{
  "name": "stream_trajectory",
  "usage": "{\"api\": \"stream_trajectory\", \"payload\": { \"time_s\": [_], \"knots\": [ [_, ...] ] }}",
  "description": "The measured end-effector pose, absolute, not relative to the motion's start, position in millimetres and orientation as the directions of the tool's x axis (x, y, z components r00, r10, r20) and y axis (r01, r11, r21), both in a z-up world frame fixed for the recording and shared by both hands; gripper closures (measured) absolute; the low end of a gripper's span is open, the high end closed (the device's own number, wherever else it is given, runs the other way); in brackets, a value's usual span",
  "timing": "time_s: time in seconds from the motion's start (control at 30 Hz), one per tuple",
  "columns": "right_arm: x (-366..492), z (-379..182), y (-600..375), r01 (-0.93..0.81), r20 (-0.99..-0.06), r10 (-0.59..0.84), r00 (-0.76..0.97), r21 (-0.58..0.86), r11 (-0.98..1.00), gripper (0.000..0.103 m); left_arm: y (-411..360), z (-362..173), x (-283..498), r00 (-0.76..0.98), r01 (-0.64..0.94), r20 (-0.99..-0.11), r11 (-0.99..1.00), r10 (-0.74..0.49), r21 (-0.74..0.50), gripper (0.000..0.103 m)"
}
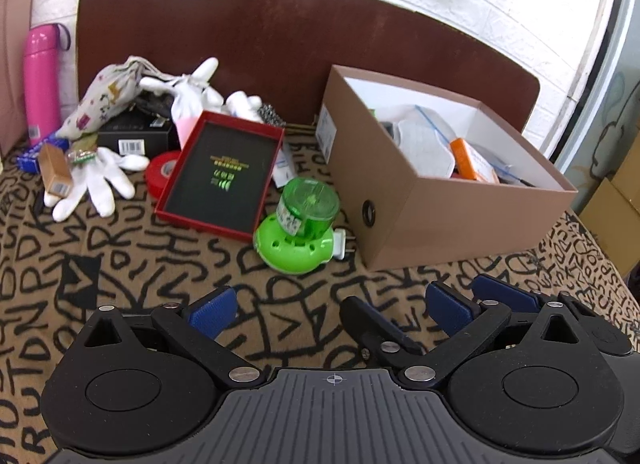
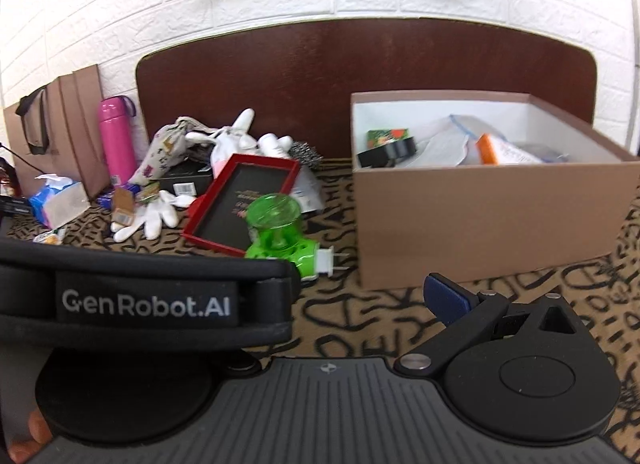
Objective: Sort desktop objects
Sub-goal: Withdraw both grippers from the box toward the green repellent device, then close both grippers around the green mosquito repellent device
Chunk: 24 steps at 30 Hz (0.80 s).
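My left gripper (image 1: 326,310) is matte black with a ribbed grey top plate bearing a small crosshair mark; round pivot discs and silver screws sit at the linkage joints; my fingers (image 1: 212,310) wear blue textured pads; my right gripper (image 2: 446,300) matches; a black strap (image 2: 144,304) reads "GenRobot.AI" in white.

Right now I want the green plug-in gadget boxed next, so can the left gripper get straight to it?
Probably yes. The left gripper is open and empty, and only bare patterned cloth lies between it and the green plug-in device. The red tray and brown box flank it closely.
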State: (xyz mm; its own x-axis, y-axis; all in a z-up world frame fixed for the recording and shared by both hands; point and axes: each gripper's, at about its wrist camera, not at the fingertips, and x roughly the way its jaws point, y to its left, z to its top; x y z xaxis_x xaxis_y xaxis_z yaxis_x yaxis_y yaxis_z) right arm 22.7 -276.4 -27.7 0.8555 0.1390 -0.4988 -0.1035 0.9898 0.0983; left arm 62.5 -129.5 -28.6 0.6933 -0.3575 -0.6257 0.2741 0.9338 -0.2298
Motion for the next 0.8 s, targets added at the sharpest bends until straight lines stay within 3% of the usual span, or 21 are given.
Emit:
{"api": "stream_trajectory", "payload": {
  "time_s": [0.43,0.73,0.8],
  "knots": [
    [29.0,-38.0,-266.0,-0.109,-0.52,0.134,0.844,0.08,0.991,0.0,-123.4,-40.7,70.7,0.67,0.253,-0.652,0.935,-0.355,-0.25,0.0],
    [42.1,-48.5,-265.8,-0.148,-0.499,0.181,0.848,0.104,0.983,0.0,-106.7,-55.1,89.9,0.645,0.264,-0.635,0.904,-0.425,-0.336,0.0],
    [46.4,-49.4,-264.3,-0.164,-0.494,0.192,0.848,0.101,0.981,0.001,-104.5,-56.6,96.4,0.642,0.268,-0.632,0.9,-0.433,-0.344,0.004]
  ]
}}
